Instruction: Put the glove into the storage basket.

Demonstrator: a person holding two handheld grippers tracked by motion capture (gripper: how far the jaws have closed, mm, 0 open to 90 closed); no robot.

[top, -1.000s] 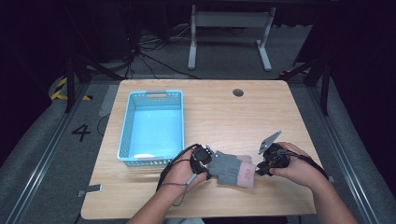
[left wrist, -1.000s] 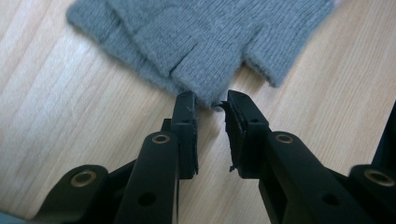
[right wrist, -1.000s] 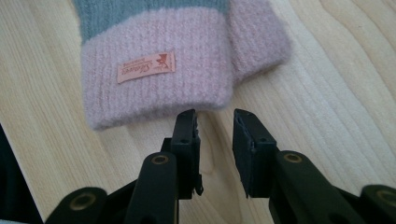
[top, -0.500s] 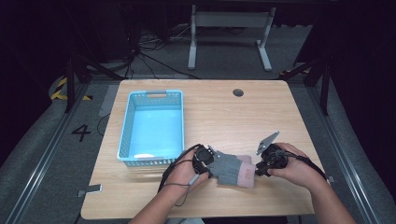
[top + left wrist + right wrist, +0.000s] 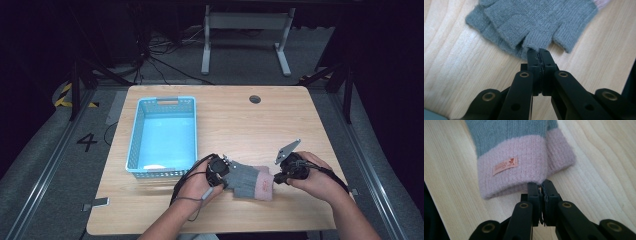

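in the high view both forearms enter from the bottom edge, hands meeting at lower centre on the wooden table (image 5: pixel 300 120), the grey knit glove (image 5: pixel 247 179) stretched between them, right of the blue plastic basket (image 5: pixel 131 145). in the left gripper view the left gripper (image 5: pixel 539 52) has just closed, pinching a fingertip edge. in the right gripper view the right gripper (image 5: pixel 540 183) has just closed, clamped on the fuzzy pink cuff (image 5: pixel 524 167).
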